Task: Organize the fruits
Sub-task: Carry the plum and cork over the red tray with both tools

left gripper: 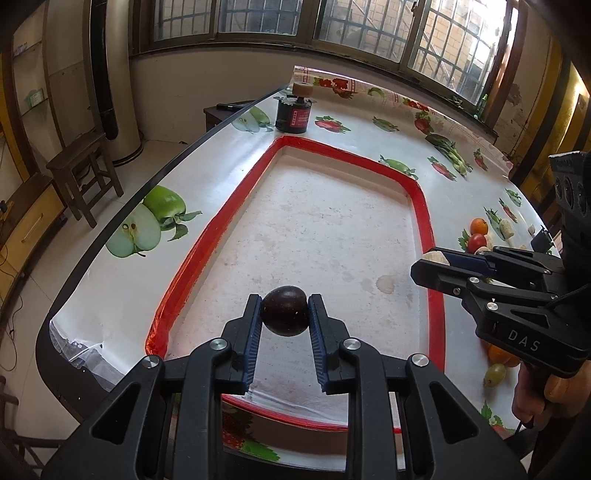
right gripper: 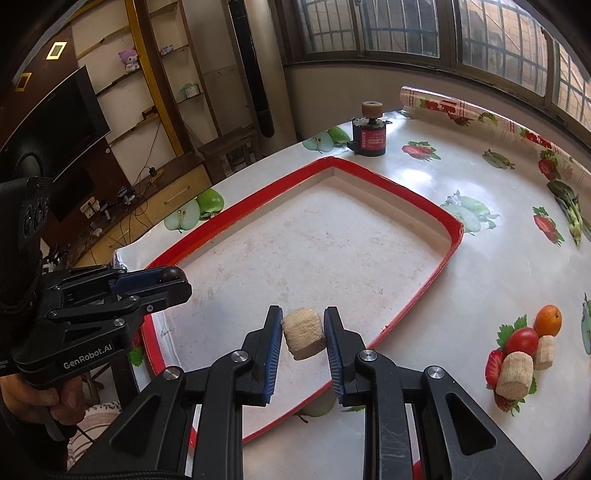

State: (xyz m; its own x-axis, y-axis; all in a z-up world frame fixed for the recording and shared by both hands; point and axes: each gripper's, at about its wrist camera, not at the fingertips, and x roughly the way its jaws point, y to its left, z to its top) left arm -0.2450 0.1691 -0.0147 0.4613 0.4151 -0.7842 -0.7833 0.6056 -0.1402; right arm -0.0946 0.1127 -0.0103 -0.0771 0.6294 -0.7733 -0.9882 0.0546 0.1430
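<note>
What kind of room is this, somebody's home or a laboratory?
Most likely a living room in a home. A flat television hangs beside wall shelves holding a plush toy, a wooden stool stands on the floor, and the table wears a fruit-printed oilcloth under barred windows.

At three o'clock in your left wrist view, the black right gripper [left gripper: 430, 264] is covering most of its pale cut chunk [left gripper: 436, 257] and part of the orange round fruit [left gripper: 498, 353] beneath. The red label's print on the black cylindrical motor [left gripper: 291, 116] is reading too small.
</note>
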